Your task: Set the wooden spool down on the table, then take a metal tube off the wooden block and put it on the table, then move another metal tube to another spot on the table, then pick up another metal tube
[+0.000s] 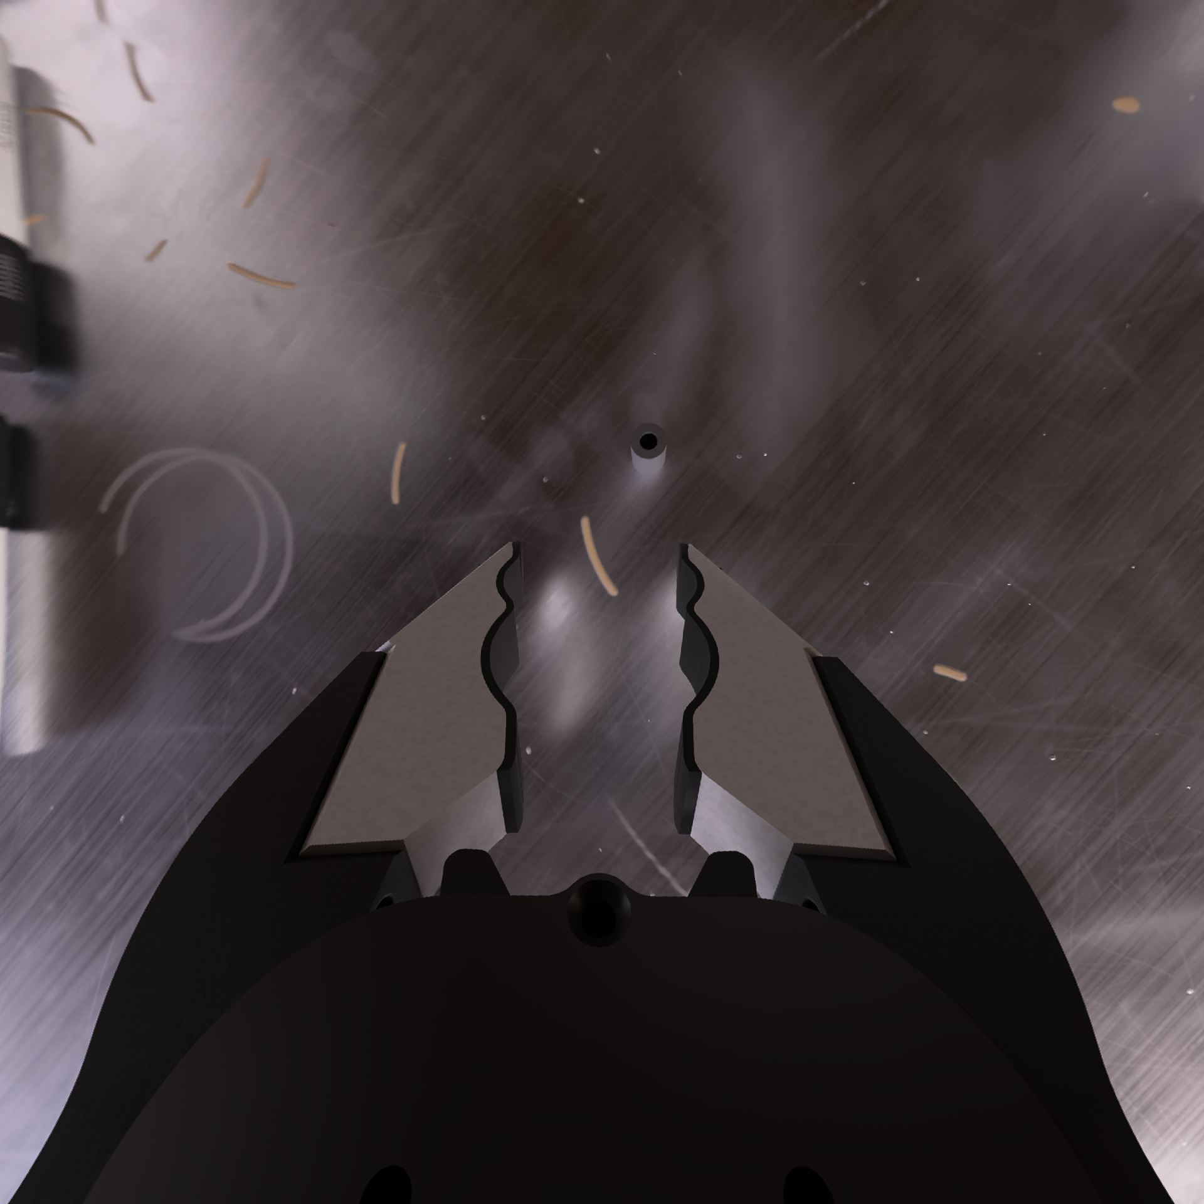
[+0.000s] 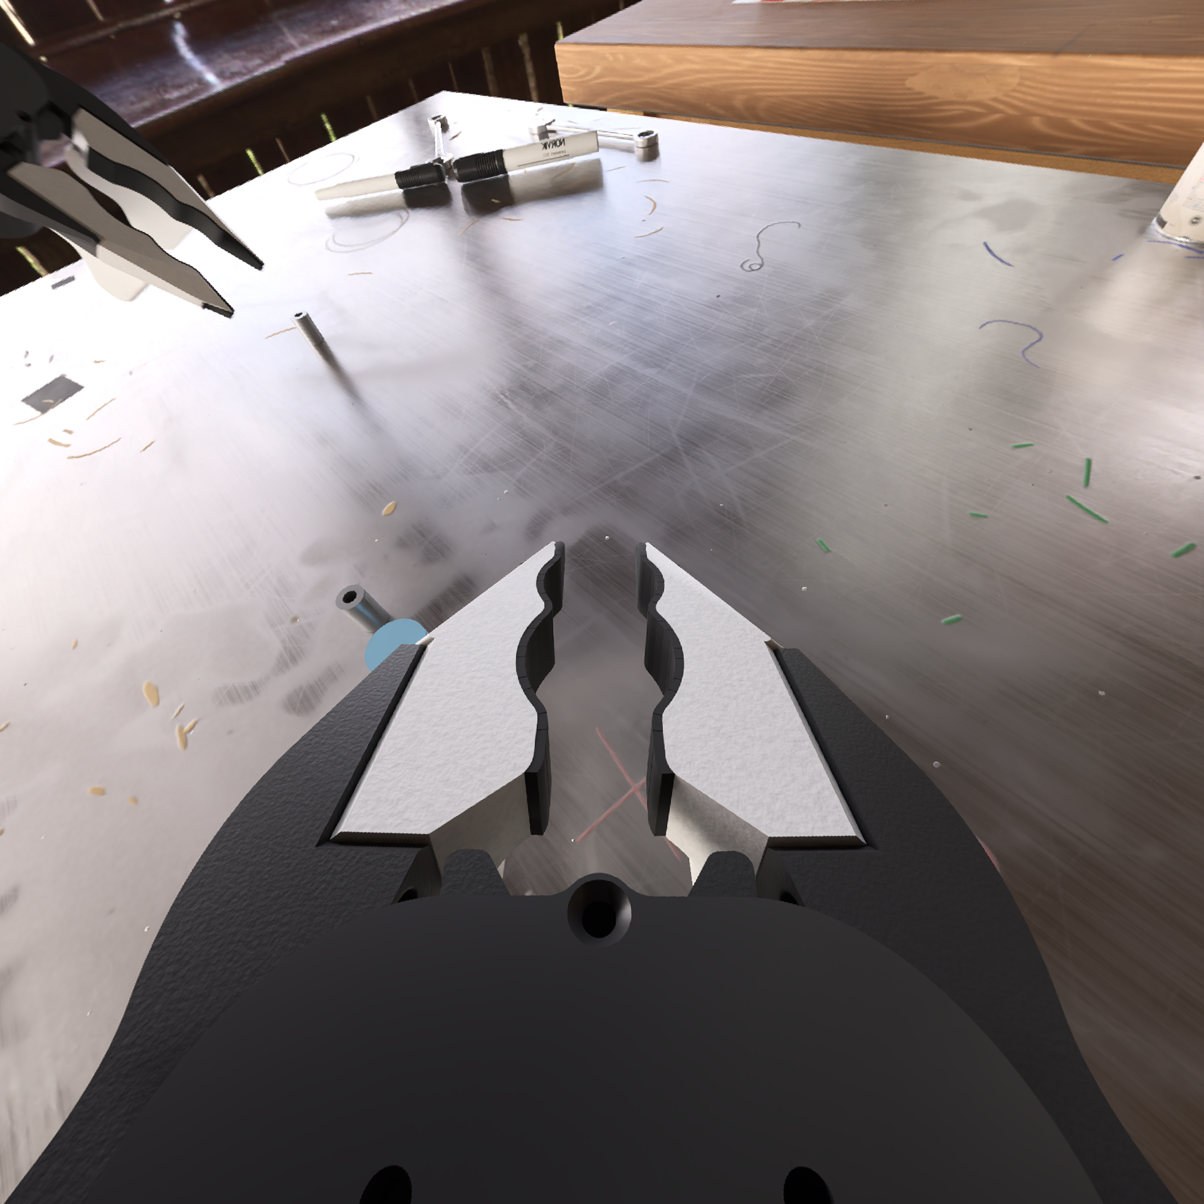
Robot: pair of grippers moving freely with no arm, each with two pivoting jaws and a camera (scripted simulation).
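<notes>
Metal tube stands upright on the brushed steel counter in the left wrist view, its bore facing us, just ahead of our left tongs, which hang released and empty above it, almost in line with the gap and a touch toward the right finger. To take it well, we judge we should shift slightly right, come straight down so the tube sits in the notched pads, and close gently, since so slim an upright piece could tip. Two markers lie at the far left edge, with pale shavings scattered about. In the right wrist view our right tongs are likewise released, holding nothing, low over the counter. A second metal tube lies just beside their left finger, next to a light blue disc, outside the gap. Farther off, the first tube stands beneath the left tongs. A wooden block lies beyond; we see no spool.
</notes>
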